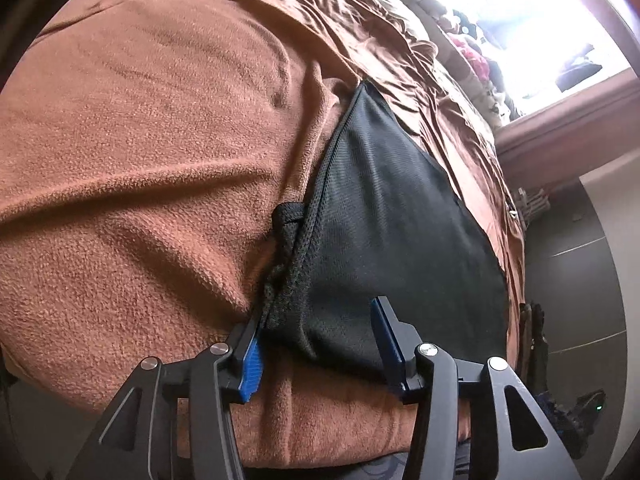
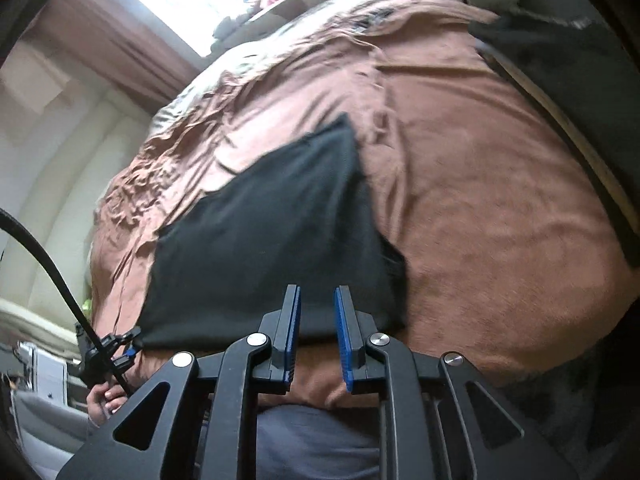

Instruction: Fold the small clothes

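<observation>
A small black mesh garment lies flat on a brown fleece blanket. Its knotted drawstring sits at its left edge. My left gripper is open, its fingers straddling the garment's near corner. In the right wrist view the same garment lies on the blanket. My right gripper is open with a narrow gap, hovering over the garment's near edge and holding nothing. The left gripper shows at the garment's left corner.
The bed's near edge runs just under the grippers. A bright window and piled items lie beyond the bed. A dark cushion sits at the right. A black cable hangs at left.
</observation>
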Demonstrator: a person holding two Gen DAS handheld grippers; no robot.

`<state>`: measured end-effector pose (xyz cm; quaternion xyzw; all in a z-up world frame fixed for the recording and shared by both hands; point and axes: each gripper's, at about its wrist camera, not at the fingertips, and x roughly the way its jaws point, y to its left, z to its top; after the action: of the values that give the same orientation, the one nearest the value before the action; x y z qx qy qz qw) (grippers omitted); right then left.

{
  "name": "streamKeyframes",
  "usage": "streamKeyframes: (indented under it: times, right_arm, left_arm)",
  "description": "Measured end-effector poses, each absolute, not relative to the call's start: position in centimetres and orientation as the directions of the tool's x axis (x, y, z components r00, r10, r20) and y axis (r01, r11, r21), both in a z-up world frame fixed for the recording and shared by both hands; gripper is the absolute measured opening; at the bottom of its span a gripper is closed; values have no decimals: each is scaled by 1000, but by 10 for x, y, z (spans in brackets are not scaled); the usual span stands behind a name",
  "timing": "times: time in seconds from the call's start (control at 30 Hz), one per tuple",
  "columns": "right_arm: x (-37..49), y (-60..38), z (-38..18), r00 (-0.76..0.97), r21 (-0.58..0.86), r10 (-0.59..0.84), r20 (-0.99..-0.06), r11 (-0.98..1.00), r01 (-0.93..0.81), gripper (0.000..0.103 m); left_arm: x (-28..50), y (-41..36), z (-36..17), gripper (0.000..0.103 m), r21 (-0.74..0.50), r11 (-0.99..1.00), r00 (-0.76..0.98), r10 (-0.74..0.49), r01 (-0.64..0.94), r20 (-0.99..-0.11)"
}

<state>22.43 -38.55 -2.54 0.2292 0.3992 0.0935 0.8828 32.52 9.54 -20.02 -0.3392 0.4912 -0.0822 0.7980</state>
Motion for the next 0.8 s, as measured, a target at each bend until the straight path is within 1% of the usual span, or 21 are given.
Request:
streamKeyframes:
  times: [0.13, 0.17, 0.2, 0.23, 0.27, 0.3, 0.37, 0.43, 0.5, 0.53, 0.63, 0.8]
  right_arm:
    - [230, -352, -21, 629, 476, 405, -663, 877, -63, 15]
    - [236, -347, -22, 619, 477, 415, -667, 876, -73, 15]
    - [241, -338, -22, 604, 475, 426, -673, 876, -87, 15]
    - [246, -334, -22, 597, 471, 429, -678, 877, -95, 15]
    - [250, -325, -23, 588, 460, 429, -686, 882, -107, 15]
    - [255, -318, -24, 581, 451, 428, -693, 885, -114, 15]
    - [262, -301, -28, 566, 441, 435, -700, 887, -137, 15]
    - [268, -286, -31, 557, 434, 447, -700, 886, -165, 15]
    - [277, -270, -36, 540, 418, 444, -715, 891, -178, 15]
    - [281, -261, -39, 532, 407, 440, -724, 894, -185, 15]
    - [301, -242, -49, 506, 373, 421, -753, 906, -199, 15]
    - [320, -211, -62, 472, 331, 403, -784, 915, -232, 15]
  left_arm:
    - [321, 100, -202, 51, -641, 739, 516, -475, -206, -713]
    - [320, 101, -202, 49, -643, 737, 517, -476, -206, -711]
    - [320, 102, -203, 46, -641, 739, 516, -474, -208, -713]
    - [319, 103, -203, 39, -638, 741, 514, -472, -210, -717]
    - [318, 105, -204, 34, -639, 739, 511, -474, -212, -717]
    - [318, 106, -205, 32, -642, 736, 509, -477, -215, -717]
    - [318, 109, -206, 23, -647, 730, 508, -481, -220, -715]
    - [318, 109, -207, 19, -647, 729, 510, -478, -223, -715]
    - [318, 109, -207, 16, -643, 734, 509, -477, -217, -717]
    - [318, 109, -207, 13, -639, 739, 510, -474, -213, -718]
    - [316, 112, -205, 8, -645, 736, 515, -478, -209, -712]
    - [313, 115, -200, 6, -661, 725, 530, -490, -193, -692]
